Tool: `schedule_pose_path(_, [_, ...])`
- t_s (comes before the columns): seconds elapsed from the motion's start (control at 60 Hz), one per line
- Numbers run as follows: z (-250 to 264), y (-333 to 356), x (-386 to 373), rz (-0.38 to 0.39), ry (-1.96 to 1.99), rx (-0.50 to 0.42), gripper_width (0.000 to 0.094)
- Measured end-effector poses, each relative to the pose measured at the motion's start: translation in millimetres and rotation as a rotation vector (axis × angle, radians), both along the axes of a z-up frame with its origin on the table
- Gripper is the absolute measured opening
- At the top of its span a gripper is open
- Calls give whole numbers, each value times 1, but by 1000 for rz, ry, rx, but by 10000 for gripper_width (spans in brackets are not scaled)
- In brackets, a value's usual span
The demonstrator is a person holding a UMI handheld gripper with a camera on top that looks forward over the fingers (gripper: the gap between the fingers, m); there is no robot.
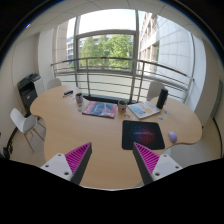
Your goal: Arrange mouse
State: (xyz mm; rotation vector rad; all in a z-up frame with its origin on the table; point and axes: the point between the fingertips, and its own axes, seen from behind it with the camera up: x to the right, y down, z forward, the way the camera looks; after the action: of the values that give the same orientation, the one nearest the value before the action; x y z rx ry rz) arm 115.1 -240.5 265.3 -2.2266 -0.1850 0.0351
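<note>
Two fingers [108,160] hover above the near edge of the bench [70,125], spread wide apart with their magenta pads [76,158] facing each other and nothing held between them. Only pale, bare wood lies in the gap.

Just ahead of the right finger sits a dark mouse mat [142,133], lying flat and square to the bench edge. Off the mat, further to the right of that finger and well apart from both fingers, rests the mouse [172,137], a small greyish shape lying on the wood itself near the bench's right rim.

Beyond the fingers, around the middle of the bench, an open magazine [98,109] lies flat, with a second spread of paper [143,110] to its right. A small cup [122,105] stands between the two. Past the magazine on the left stands a clear bottle [79,98], and far to the right stands a dark flask [162,97], upright.

A white chair [26,123] is drawn up to the left side of the bench. Behind everything runs a railing [110,68] in front of tall windows [105,45], with green trees outside.
</note>
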Motion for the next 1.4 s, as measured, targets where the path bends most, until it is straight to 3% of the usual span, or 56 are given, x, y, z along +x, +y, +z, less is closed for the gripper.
schedule_pose_path(0.183, [-41,6,54,-73,-11,-71,844])
schedule_pose_path(0.35, [-125,30,176,-158,-37,-132,846])
schedule_pose_path(0.533, [-195,89,313,-242,-93,-111,849])
schedule_pose_path(0.767, [-236,199,429,-247,-120,-1,846])
schedule_pose_path(0.967, [-269,266,454,-221,-82,-14,841])
schedule_pose_path(1.033, [-270,278,453,-209,-65,1,760])
schedule_pose_path(1.1, [-274,289,451,-194,-18,0,574])
schedule_pose_path(1.317, [-271,281,445,-252,-44,-7,435])
schedule_pose_path(1.4, [-266,280,452,-281,-56,-17,424])
